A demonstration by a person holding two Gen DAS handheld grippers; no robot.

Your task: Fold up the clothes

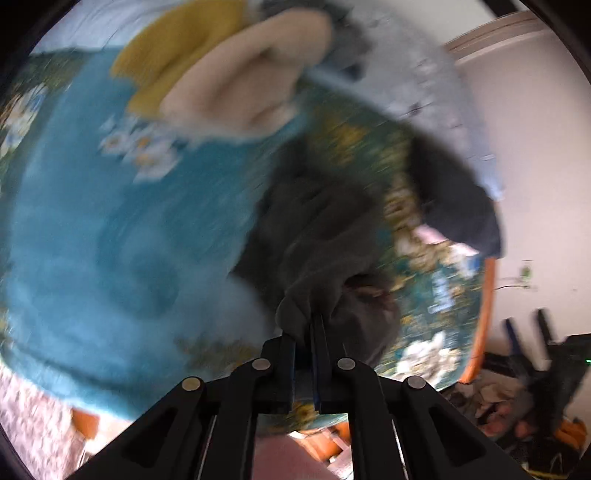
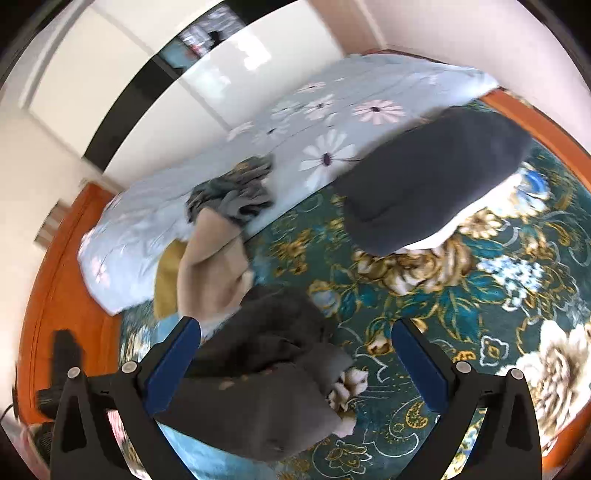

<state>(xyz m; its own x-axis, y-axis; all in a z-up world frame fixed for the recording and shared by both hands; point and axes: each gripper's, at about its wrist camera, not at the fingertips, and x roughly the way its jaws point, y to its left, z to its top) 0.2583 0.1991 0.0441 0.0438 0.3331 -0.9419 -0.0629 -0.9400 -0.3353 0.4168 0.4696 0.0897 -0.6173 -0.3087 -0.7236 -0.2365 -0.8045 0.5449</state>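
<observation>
Garment (image 2: pixel 266 373) on bedspread (image 2: pixel 461 295); quilt (image 2: pixel 295 122) behind it.

Bedroom, by the look of it. Big bed with an orange wooden frame (image 2: pixel 62 295), covered by a teal bedspread (image 2: pixel 461 295) full of gold and white flowers. Pale grey quilt (image 2: pixel 229 173) with pink and white daisies bunched along the far side. Plain white wall (image 1: pixel 532 155) behind, with a bit of pale door trim (image 1: pixel 491 35) up top. Glossy white wardrobe doors (image 2: pixel 258 51) with black edging, throwing back bright daylight glare. Off the bed's corner, a messy dark heap of stuff on the floor (image 1: pixel 517 391), too blurry to make out. Patch of pinkish speckled floor (image 1: pixel 33 417) down low in the left view.
</observation>
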